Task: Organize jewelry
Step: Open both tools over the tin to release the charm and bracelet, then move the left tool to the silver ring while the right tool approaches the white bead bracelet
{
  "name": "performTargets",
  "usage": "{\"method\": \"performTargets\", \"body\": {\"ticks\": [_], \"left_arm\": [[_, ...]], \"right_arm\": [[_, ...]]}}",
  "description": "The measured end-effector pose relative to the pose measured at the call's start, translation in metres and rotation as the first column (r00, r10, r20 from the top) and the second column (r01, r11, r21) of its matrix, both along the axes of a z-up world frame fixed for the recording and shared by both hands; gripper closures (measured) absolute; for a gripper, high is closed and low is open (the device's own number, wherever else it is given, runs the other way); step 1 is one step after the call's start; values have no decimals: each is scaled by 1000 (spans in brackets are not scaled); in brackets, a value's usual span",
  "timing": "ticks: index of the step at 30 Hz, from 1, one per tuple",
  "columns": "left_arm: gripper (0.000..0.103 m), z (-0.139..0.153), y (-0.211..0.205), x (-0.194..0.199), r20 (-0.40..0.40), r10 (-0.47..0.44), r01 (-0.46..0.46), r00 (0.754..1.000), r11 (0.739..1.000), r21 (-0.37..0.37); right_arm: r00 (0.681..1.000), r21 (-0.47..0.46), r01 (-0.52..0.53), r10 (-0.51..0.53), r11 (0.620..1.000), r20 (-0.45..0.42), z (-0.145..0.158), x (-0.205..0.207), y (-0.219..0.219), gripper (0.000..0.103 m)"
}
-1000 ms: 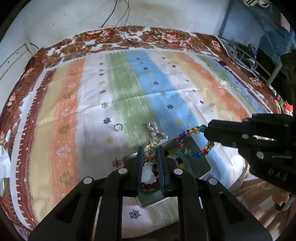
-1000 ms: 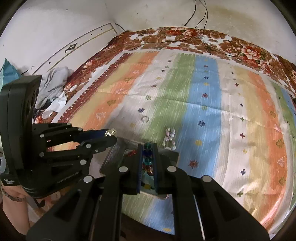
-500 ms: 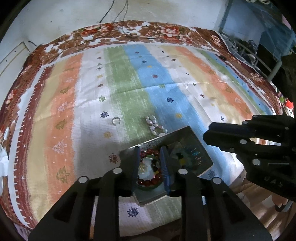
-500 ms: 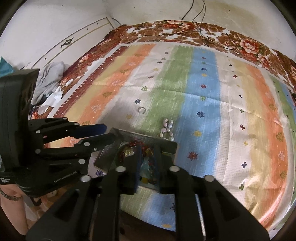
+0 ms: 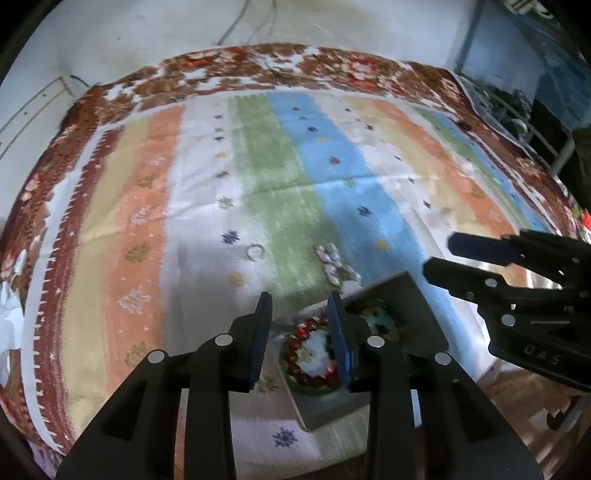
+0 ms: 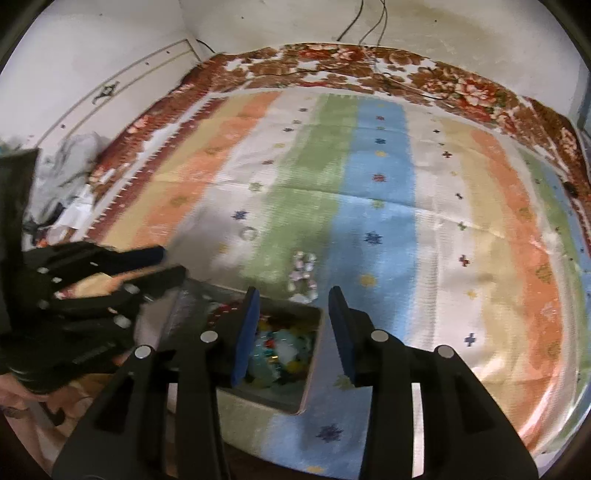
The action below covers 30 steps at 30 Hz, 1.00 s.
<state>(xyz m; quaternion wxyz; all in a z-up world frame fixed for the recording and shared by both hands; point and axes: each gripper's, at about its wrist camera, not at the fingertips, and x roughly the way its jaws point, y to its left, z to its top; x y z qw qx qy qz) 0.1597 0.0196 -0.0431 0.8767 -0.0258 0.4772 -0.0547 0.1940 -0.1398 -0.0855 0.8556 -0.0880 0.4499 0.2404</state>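
A grey tray (image 5: 413, 295) lies on the striped cloth near the front edge and holds a red bead bracelet (image 5: 295, 350) and colourful beads (image 6: 280, 350). My left gripper (image 5: 300, 325) is open and empty above the tray's left part. My right gripper (image 6: 293, 325) is open and empty above the tray (image 6: 314, 354); it also shows at the right in the left wrist view (image 5: 439, 254). A white shell bracelet (image 5: 336, 264) and a small silver ring (image 5: 255, 252) lie on the cloth beyond the tray; both show in the right wrist view, the bracelet (image 6: 303, 275) and the ring (image 6: 249, 233).
The striped cloth (image 5: 295, 166) with a floral border covers a bed against a white wall. Cables (image 6: 369, 22) hang down the wall at the back. Crumpled clothes (image 6: 70, 177) lie off the bed's left side. A blue cabinet (image 5: 517, 55) stands at the right.
Both grippers opened: the left let go of the gold piece and the right of the multicoloured bead bracelet, which now lie in the tray. Both grippers have pulled back and up.
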Motion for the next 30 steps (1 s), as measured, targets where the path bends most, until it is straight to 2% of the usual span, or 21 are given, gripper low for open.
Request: {"method": "performTargets", "body": {"ticks": [3, 8, 15, 19, 22, 30], "left_arm": [[72, 3, 6, 3, 17, 35, -35, 999, 999, -5], [68, -1, 9, 10, 14, 39, -39, 999, 999, 9], [68, -18, 14, 32, -36, 48, -47, 998, 998, 37], [67, -23, 24, 41, -60, 61, -60, 996, 998, 22], [67, -27, 31, 50, -78, 77, -77, 994, 997, 7], [67, -42, 24, 71, -126, 40, -36, 991, 999, 38]], "right_arm": [[1000, -9, 22, -22, 1000, -6, -4, 8, -2, 62], [999, -62, 43, -41, 997, 29, -6, 17, 0, 56], [999, -68, 24, -25, 997, -22, -14, 37, 4, 56], [998, -78, 25, -29, 997, -51, -19, 47, 3, 55], [994, -71, 11, -19, 997, -106, -26, 56, 4, 53], [989, -129, -10, -9, 992, -149, -46, 74, 19, 50]]}}
